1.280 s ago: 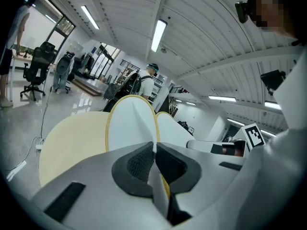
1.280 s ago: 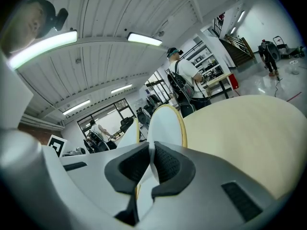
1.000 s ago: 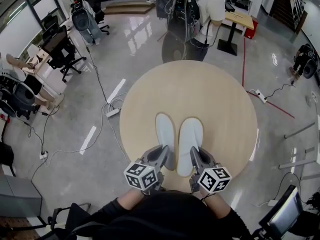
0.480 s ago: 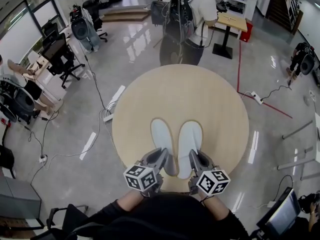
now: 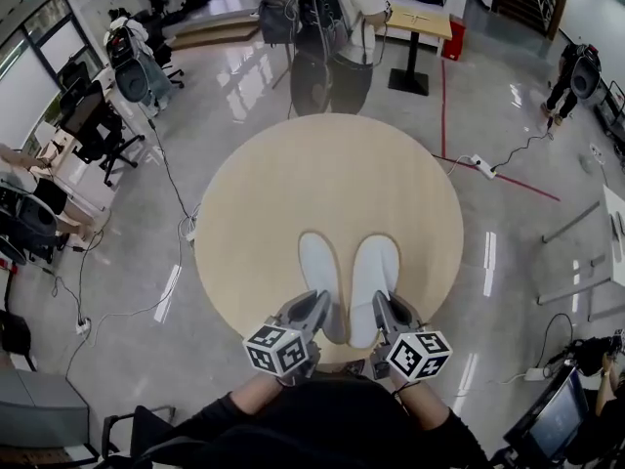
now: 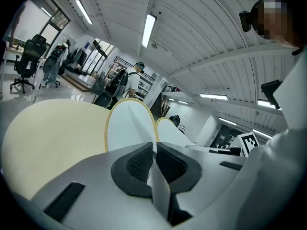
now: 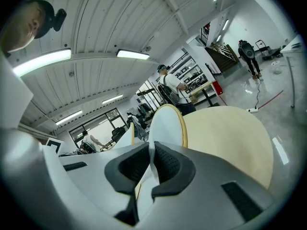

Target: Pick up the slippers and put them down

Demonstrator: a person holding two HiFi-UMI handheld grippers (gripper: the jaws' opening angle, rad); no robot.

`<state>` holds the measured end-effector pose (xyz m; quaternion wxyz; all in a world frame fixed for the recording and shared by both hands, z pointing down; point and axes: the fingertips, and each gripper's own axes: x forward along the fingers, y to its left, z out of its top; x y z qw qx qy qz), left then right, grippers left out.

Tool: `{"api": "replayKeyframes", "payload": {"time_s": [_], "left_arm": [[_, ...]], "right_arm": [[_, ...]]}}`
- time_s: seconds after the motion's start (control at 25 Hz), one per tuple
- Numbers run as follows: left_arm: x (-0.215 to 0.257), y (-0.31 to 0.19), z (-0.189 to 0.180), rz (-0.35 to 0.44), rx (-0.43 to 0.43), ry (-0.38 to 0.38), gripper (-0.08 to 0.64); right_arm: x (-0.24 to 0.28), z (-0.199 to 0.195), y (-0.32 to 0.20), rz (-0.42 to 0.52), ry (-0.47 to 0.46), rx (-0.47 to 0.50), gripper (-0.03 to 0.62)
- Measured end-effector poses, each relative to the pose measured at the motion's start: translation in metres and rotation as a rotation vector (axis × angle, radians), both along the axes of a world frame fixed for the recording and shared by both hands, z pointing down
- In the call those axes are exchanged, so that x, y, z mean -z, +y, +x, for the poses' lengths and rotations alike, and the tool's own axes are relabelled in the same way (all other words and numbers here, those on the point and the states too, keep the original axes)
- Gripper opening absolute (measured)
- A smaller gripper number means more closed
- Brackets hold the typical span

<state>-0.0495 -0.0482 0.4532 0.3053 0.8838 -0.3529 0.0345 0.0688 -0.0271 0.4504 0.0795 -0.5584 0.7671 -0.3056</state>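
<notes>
Two white slippers with thin yellow edging lie side by side over the near part of the round wooden table (image 5: 332, 164). My left gripper (image 5: 318, 313) is shut on the heel end of the left slipper (image 5: 320, 270). My right gripper (image 5: 387, 313) is shut on the heel end of the right slipper (image 5: 375, 270). In the left gripper view the left gripper (image 6: 154, 153) pinches a thin white edge of the left slipper (image 6: 128, 124). In the right gripper view the right gripper (image 7: 150, 161) does the same on the right slipper (image 7: 165, 123). Whether the soles touch the table I cannot tell.
A person with a backpack (image 5: 332, 27) stands just beyond the table's far edge. Office chairs (image 5: 88, 115) and floor cables (image 5: 176, 262) are at the left. A small yellow-topped table (image 5: 420, 22) stands at the back right, and a power strip (image 5: 485, 167) lies on the floor.
Both grippers, still shut on the slippers, have shifted together to the right over the table. The table and the standing person have slid left in the head view.
</notes>
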Motion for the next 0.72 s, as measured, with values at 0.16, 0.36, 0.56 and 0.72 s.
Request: {"api": "replayKeyframes", "payload": {"time_s": [0.16,0.36,0.56,0.72], "left_arm": [[-0.006,0.002,0.010,-0.014,-0.039,-0.007,0.035],[-0.014,-0.010,0.019,-0.036,-0.095,0.004,0.035],[-0.020,-0.021,0.034,-0.052,-0.185,0.047,0.035],[-0.025,-0.028,0.031,-0.067,-0.233,0.075,0.035]], "right_arm": [[-0.010,0.013,0.008,-0.024,-0.005,-0.050,0.031],[-0.014,0.023,0.006,-0.043,0.018,-0.118,0.031],[-0.015,0.039,0.007,-0.071,0.053,-0.228,0.031],[-0.017,0.032,0.009,-0.099,0.082,-0.267,0.031]]}}
